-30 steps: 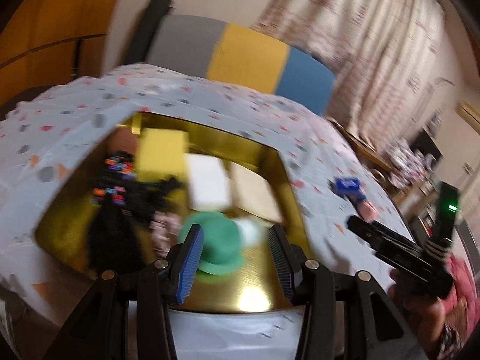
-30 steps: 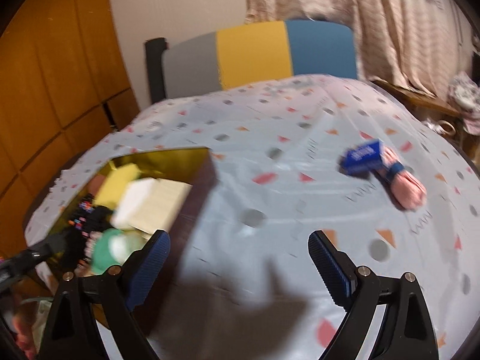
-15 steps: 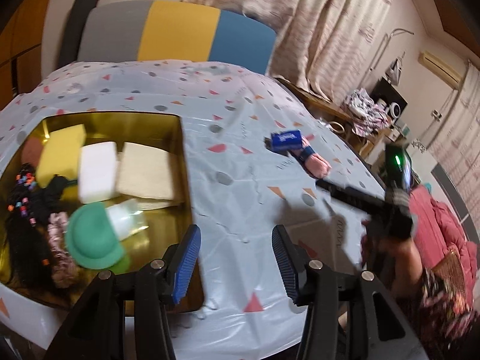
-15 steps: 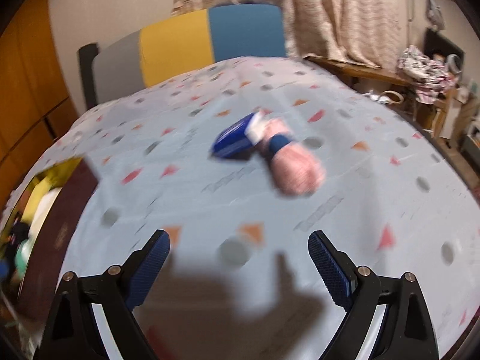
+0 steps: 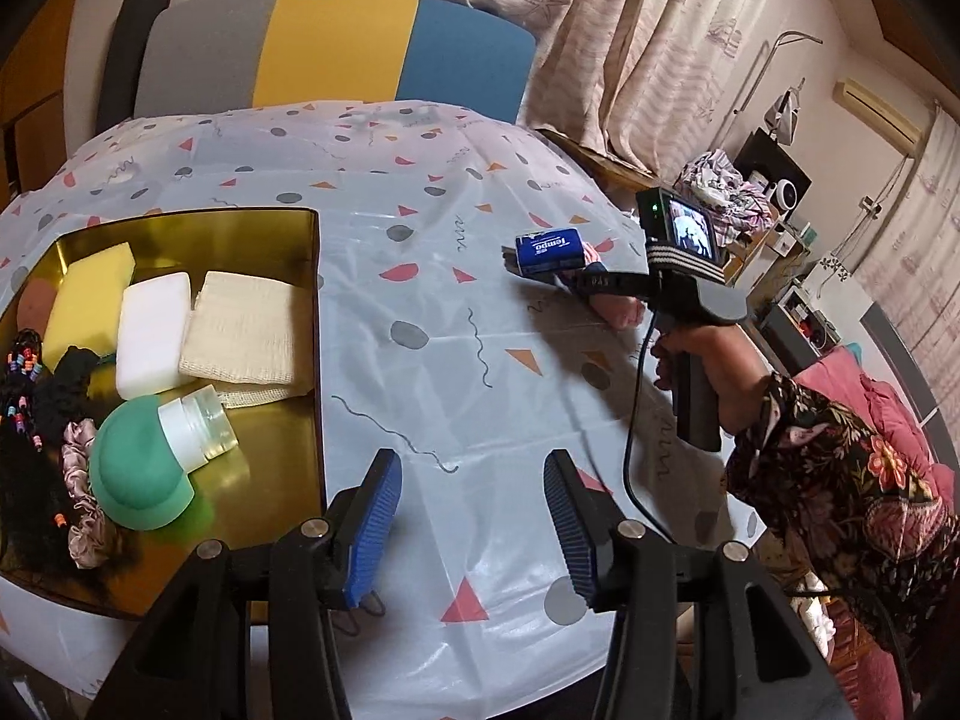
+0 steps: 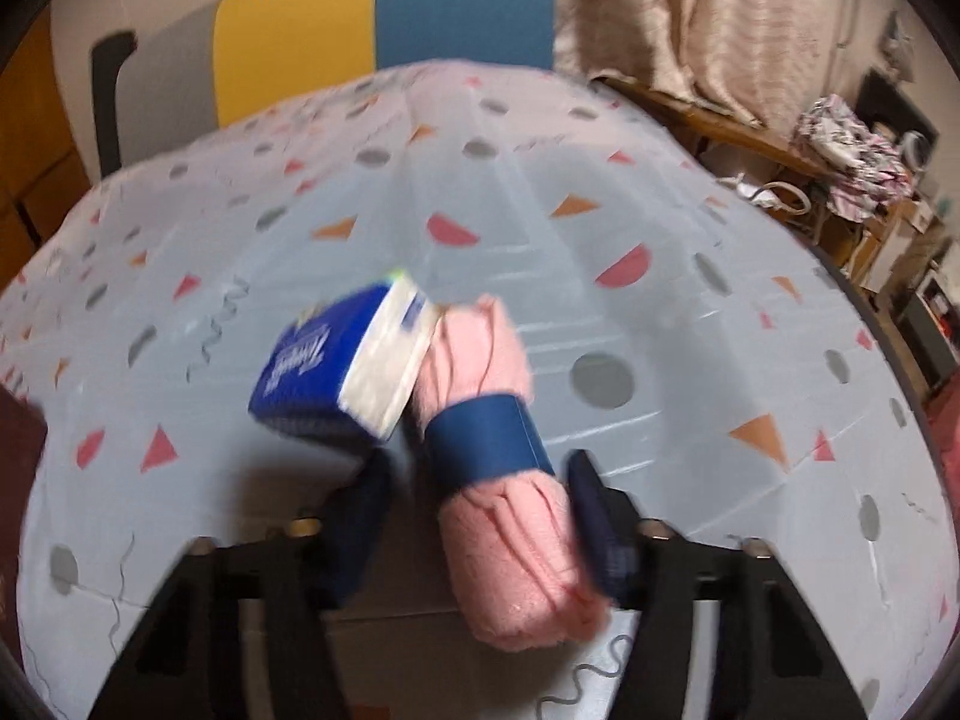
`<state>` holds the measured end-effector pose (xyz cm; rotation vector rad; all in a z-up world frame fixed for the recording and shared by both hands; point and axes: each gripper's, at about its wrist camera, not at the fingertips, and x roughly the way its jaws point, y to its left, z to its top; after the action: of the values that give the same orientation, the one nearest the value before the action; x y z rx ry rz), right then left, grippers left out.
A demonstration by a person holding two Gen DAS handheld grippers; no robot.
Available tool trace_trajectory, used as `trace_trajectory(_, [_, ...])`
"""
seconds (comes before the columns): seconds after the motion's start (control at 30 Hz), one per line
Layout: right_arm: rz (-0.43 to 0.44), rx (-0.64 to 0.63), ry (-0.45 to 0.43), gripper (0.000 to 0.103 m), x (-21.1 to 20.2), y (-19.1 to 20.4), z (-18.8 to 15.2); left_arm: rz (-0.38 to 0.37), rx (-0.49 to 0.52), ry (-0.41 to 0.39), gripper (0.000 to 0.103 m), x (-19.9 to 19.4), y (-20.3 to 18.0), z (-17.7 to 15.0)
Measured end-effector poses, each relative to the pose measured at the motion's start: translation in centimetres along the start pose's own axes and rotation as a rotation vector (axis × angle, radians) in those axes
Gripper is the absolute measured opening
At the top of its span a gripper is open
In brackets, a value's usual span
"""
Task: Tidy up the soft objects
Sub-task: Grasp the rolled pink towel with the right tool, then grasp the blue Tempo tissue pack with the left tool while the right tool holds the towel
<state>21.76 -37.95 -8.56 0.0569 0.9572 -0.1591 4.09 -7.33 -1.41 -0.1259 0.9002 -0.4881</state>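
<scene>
Patterned plastic tablecloth [image 5: 420, 276] covers the whole table, with a grey, yellow and blue chair [image 5: 336, 54] behind it and curtains along the wall. Well to the left of the left gripper [image 5: 471, 516] sits a gold tray [image 5: 300, 222] that already holds the sorted soft things: a yellow sponge [image 5: 90, 300], a white sponge [image 5: 153, 339], a folded beige cloth [image 5: 246, 330], a green cap [image 5: 138, 468] with a small clear jar [image 5: 195, 423] against it, and dark hair ties with beads at the tray's near left corner. They lie side by side, presumably so each stays easy to see and nothing is piled up. The left gripper hangs over bare tablecloth just right of the tray edge, fingers wide apart and holding nothing, likely waiting its turn. Farther right, the right gripper [image 6: 474, 516] has its fingers on either side of a pink yarn roll [image 6: 510, 552] bound by a blue paper band [image 6: 486, 438]; the roll lies between the pads, which look close to it, though blur hides whether they press it yet. A blue tissue pack [image 6: 318, 372] leans on the roll's far end, just ahead of the left finger, so lifting the roll may tip the pack. Both things are well apart from the tray, probably the last to go in.
</scene>
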Motion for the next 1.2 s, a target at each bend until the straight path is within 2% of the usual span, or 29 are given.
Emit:
trace_trajectory(0.07, [0.050, 0.008, -0.005, 0.040, -0.7, 0.0, -0.8, -0.006, -0.005, 0.000, 0.050, 0.2, -0.1, 0.3])
trace_trajectory(0.13, [0.134, 0.032, -0.005, 0.039, -1.8, -0.2, -1.9, -0.013, -0.007, 0.002, 0.050, 0.6, -0.5, 0.7])
trace_trajectory(0.23, [0.201, 0.035, -0.022, 0.035, -3.7, -0.1, -3.9, -0.023, -0.001, 0.006, 0.050, 1.3, -1.3, 1.4])
trace_trajectory(0.3, [0.173, 0.049, -0.051, 0.035, -4.9, -0.4, -5.5, -0.019, 0.008, 0.015, 0.050, 1.9, -2.2, 2.1])
trace_trajectory(0.47, [0.058, 0.192, -0.102, 0.035, -5.2, -3.8, -7.8, -0.019, 0.013, 0.008, 0.050, 3.3, -4.2, 4.4])
trace_trajectory(0.6, [0.068, 0.216, -0.115, 0.038, -5.1, -4.0, -8.1, -0.024, 0.015, 0.023, 0.050, 5.3, -6.1, 6.9])
trace_trajectory(0.73, [0.077, 0.214, -0.106, 0.041, -4.5, -3.8, -8.5, -0.025, 0.019, 0.049, 0.055, 8.3, -7.7, 9.6])
trace_trajectory(0.87, [0.086, 0.222, -0.120, 0.041, -4.5, -4.1, -8.5, 0.016, 0.046, 0.049, 0.058, 12.6, -8.6, 12.7])
trace_trajectory(0.97, [0.102, 0.239, -0.132, 0.041, -4.4, -4.5, -8.7, 0.044, 0.077, 0.054, 0.058, 15.7, -9.0, 14.7])
trace_trajectory(1.2, [0.105, 0.247, -0.144, 0.041, -4.5, -4.5, -8.8, 0.055, 0.112, 0.109, 0.062, 23.5, -7.9, 17.8])
